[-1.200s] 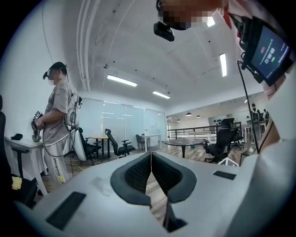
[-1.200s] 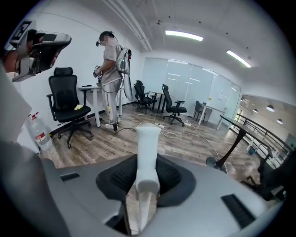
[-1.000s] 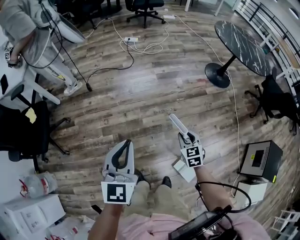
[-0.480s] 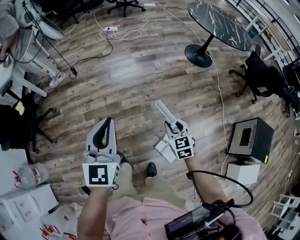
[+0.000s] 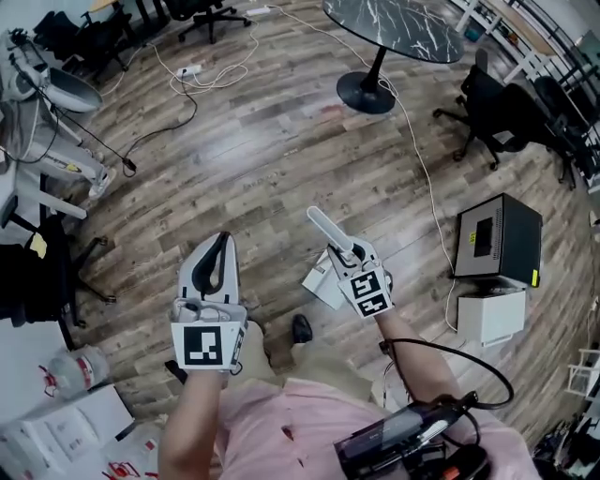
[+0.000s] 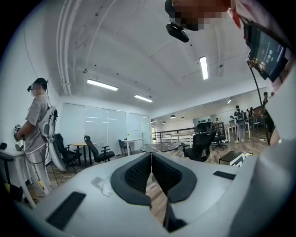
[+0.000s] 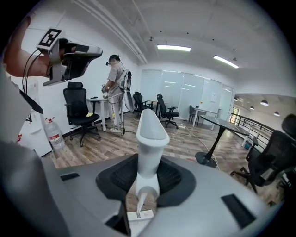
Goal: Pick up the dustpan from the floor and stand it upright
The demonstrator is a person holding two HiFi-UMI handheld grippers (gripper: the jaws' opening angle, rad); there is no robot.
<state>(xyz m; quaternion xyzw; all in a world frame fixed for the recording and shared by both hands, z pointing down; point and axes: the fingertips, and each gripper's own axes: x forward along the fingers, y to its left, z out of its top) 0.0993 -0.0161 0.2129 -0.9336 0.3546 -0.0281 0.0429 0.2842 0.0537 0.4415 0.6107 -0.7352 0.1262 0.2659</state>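
Note:
The white dustpan hangs off the floor in my right gripper, which is shut on its handle. In the head view the handle sticks up and away past the jaws, and the pan hangs below left of the gripper, above the wooden floor. The right gripper view has the handle upright between the dark pads and a bit of the pan at the bottom. My left gripper is held at the left at about the same height, shut with nothing in it; its jaws meet with only the room beyond.
A round black marble table stands far ahead, with office chairs to its right. A black box and a white box sit on the floor at the right. Cables trail at the far left. A person stands at a desk.
The view has swung towards the round table. The right gripper keeps hold of the handle, and the pan now hangs to the gripper's left instead of under it. The left gripper stays shut.

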